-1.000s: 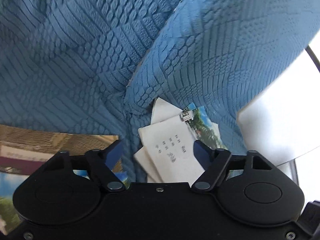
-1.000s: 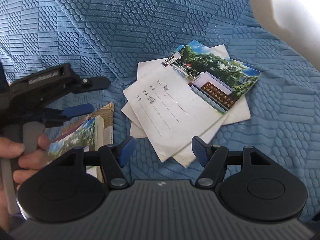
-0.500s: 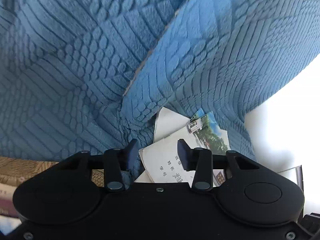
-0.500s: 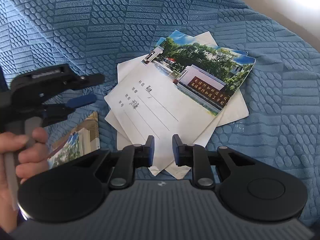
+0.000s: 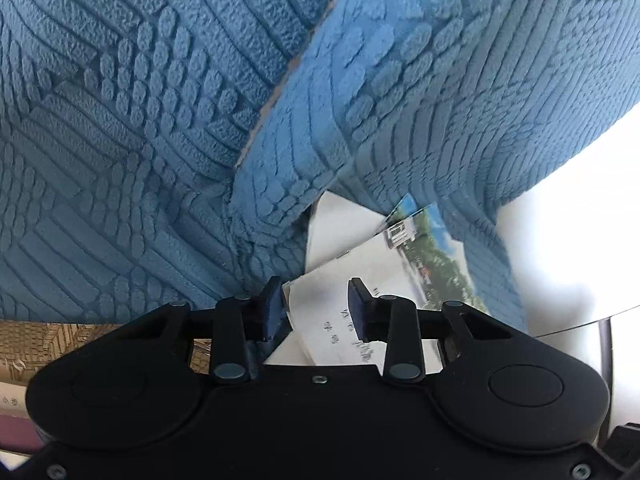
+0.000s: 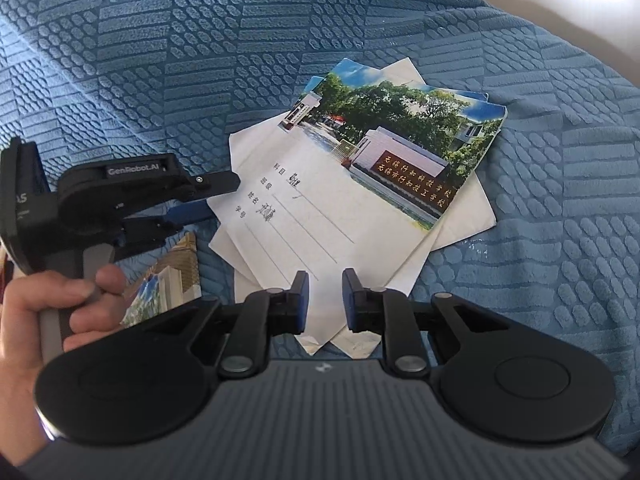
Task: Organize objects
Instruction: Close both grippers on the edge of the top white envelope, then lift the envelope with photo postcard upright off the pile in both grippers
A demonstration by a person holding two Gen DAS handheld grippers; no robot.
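The booklets [image 6: 340, 208] lay fanned on the blue cover [image 6: 200, 40], just ahead of both tongs. The right gripper [image 6: 324, 300] and left gripper [image 5: 314, 308] were closing, pads apart, the pile's edges between them.

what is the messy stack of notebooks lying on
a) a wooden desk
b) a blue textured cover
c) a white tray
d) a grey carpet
b: in the right wrist view the stack of notebooks lies fanned out directly on the blue textured cover.
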